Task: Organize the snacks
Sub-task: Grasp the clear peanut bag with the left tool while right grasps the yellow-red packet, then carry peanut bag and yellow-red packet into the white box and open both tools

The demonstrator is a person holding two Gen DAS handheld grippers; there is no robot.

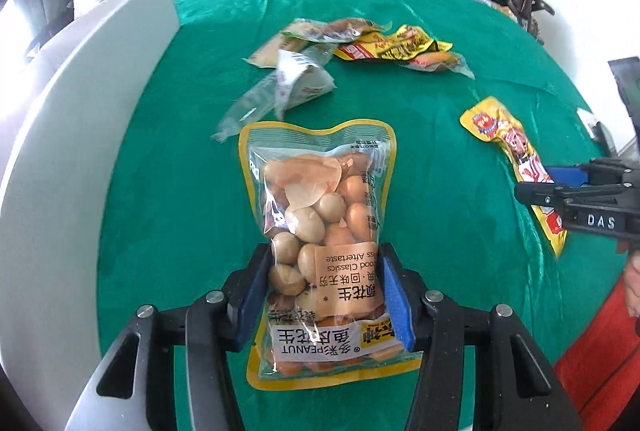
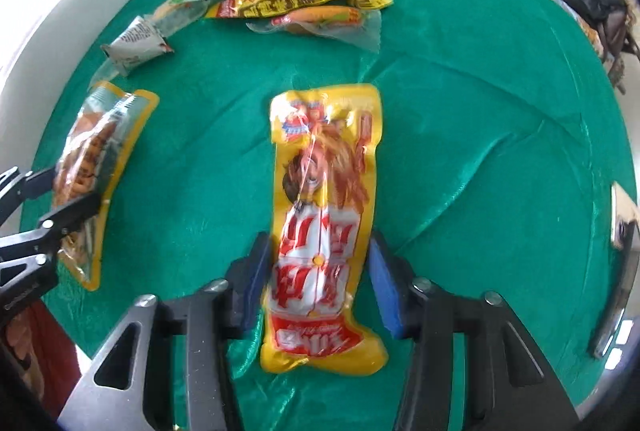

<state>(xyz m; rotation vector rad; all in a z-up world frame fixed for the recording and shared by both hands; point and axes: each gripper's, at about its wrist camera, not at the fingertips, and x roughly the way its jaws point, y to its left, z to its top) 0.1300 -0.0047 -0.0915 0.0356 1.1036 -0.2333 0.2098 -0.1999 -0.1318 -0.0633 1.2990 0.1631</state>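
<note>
My left hand-held gripper (image 1: 322, 295) is clamped on the peanut bag (image 1: 320, 231). My right hand-held gripper (image 2: 318, 283) straddles the yellow sausage pack (image 2: 324, 223), pads seemingly closing on it (blur hides contact). Beyond, a loose pile of snack packets (image 1: 360, 45) waits unsorted on the green cloth (image 1: 400, 151); most work remains.

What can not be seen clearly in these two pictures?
- Peanut bag: in the left wrist view, the blue pads cover its side edges.
- Yellow snack packet: in the right wrist view, its print is blurred; pad contact on the right side is unclear.
- White box: its inside is hidden by its wall.
</note>
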